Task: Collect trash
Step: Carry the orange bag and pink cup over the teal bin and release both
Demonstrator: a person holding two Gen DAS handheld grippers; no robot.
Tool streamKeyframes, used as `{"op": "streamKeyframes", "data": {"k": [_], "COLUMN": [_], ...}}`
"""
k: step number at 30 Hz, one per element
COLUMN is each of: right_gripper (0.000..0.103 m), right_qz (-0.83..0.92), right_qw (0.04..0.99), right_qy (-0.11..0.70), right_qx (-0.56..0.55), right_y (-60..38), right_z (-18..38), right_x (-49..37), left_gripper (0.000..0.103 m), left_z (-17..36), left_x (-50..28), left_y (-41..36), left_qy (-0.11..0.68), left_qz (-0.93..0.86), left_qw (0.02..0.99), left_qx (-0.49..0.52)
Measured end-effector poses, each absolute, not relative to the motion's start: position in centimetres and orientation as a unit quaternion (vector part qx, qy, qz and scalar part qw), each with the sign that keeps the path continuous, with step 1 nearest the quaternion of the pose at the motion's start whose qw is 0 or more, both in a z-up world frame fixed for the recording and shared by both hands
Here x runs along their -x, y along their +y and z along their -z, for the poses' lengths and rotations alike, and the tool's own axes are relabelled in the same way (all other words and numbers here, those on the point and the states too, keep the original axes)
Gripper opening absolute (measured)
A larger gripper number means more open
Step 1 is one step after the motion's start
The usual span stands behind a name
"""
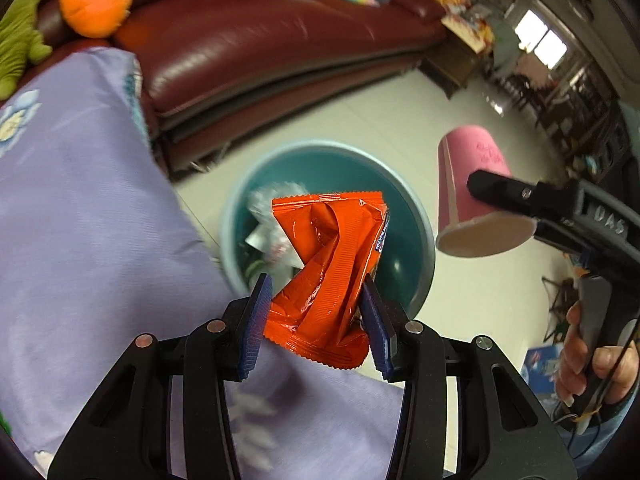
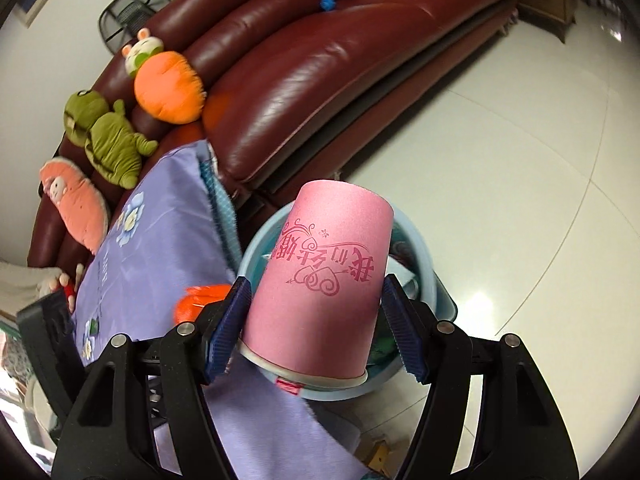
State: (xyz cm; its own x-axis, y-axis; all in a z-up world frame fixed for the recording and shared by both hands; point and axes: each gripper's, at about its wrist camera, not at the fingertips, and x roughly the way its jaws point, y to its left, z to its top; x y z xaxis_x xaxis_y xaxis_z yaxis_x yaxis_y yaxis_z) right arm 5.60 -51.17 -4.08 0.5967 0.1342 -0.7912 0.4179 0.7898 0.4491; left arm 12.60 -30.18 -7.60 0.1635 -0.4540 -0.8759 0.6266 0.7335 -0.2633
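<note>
Left gripper (image 1: 316,320) pinches an orange wrapper (image 1: 332,276) above the teal bin (image 1: 420,232): light, crinkly, likely slippery, best gripped mid-body. Right gripper (image 2: 316,320) clamps the pink paper cup (image 2: 320,280) near its rim beside that bin; thin-walled, probably crushable.

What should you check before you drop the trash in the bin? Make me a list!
1. Left tongs gripping the orange wrapper: ok, pinched between both pads.
2. Wrapper above the teal bin: ok, the bin opening lies right behind it.
3. Right tongs gripping the pink cup: ok, pads press both sides.
4. Cup above the bin: cannot tell; the left view shows it off to the bin's side, the right view shows it over the rim.
5. Room in the bin: ok, some trash inside, space left.
6. Purple cloth clear of the bin: cannot tell.
</note>
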Motion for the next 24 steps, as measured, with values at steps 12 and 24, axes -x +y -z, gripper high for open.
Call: {"op": "streamKeyframes", "data": {"k": [12, 24], "right_gripper": [0.065, 0.076], "right_qz": [0.084, 0.077], "right_qw": [0.827, 0.818], "right_qy": [0.453, 0.485], "right_qx": [-0.323, -0.299], "right_y": [-52.4, -49.7], "right_z": [6.1, 6.3], "right_x": [-6.2, -8.3], "left_gripper": [0.084, 0.093], "left_z": [9.8, 7.9], "left_x": [-13.0, -12.9], "left_y": [-32.1, -28.3], "left_qy": [0.549, 0.537], "left_qz": [0.340, 0.324], "left_qw": [0.755, 0.775], "left_qx": [-0.109, -0.080]}}
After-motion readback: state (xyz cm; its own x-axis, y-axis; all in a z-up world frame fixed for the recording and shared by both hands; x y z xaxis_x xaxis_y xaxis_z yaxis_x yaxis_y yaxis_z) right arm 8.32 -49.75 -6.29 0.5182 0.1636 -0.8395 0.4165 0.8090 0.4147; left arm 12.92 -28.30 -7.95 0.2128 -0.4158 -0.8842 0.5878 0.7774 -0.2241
